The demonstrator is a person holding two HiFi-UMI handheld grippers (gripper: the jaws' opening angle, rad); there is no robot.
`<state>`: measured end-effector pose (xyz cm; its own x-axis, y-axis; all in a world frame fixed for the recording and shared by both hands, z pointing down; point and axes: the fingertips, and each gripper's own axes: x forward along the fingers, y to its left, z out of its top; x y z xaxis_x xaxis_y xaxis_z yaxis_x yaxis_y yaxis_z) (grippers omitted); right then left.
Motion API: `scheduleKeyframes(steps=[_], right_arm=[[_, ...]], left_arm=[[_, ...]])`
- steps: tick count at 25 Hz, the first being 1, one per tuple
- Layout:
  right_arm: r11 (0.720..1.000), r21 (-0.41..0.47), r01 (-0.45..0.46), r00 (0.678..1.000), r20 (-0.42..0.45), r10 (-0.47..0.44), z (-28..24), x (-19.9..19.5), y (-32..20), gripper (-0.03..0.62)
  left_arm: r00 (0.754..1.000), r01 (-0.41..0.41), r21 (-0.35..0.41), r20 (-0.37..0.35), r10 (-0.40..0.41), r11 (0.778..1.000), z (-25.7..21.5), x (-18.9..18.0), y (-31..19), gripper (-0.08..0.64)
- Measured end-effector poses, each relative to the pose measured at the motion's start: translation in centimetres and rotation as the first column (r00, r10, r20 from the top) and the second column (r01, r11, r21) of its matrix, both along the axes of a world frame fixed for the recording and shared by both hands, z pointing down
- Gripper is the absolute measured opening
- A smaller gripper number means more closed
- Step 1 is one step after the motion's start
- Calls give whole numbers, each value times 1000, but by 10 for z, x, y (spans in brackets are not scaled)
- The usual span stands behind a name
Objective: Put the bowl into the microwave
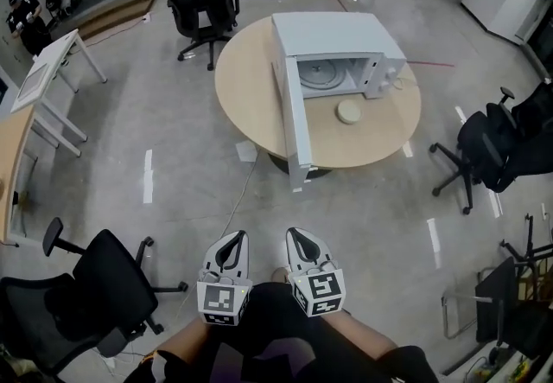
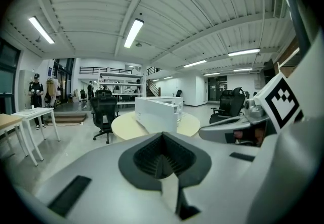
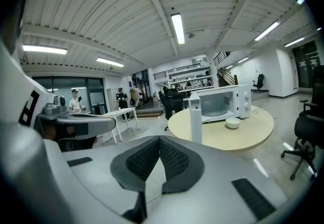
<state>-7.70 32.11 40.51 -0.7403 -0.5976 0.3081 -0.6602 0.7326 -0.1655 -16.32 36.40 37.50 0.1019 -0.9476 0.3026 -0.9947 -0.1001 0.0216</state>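
Sitting upright on the round worktop (image 1: 246, 83), the bowl (image 1: 349, 111) waits just in front of the microwave (image 1: 337, 31), a short way from the cavity it is meant for. The door (image 1: 295, 126) swings wide toward the near left, so the path from bowl to turntable looks clear. Both tools are well apart from the worktop, held low and close to the person's body: the left gripper (image 1: 233, 243) and the right gripper (image 1: 301, 245) each have their jaws pressed together on nothing, which reads as a carrying posture before the approach rather than a grasp. The head view alone gives the layout from above. The right gripper view shows the bowl beside the door's edge, while the left gripper view sees only the microwave's side and door, the bowl hidden behind them.
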Motion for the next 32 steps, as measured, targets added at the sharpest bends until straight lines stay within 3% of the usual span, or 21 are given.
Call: scheduleKeyframes(steps=[9, 18, 24, 32], right_arm=[[996, -3, -84, 996, 2, 84, 0, 33, -9, 15], [988, -15, -155, 988, -29, 154, 7, 44, -22, 15], [972, -20, -233, 971, -54, 232, 2, 51, -40, 15], [942, -10, -334, 940, -81, 333, -14, 51, -54, 17]], left_arm=[[995, -102, -7, 8, 103, 995, 2, 33, -17, 48], [981, -195, -17, -9, 194, 981, 9, 44, -41, 48], [957, -288, -21, -27, 288, 957, 6, 50, -68, 48], [906, -422, -4, -45, 422, 906, -6, 55, -96, 48]])
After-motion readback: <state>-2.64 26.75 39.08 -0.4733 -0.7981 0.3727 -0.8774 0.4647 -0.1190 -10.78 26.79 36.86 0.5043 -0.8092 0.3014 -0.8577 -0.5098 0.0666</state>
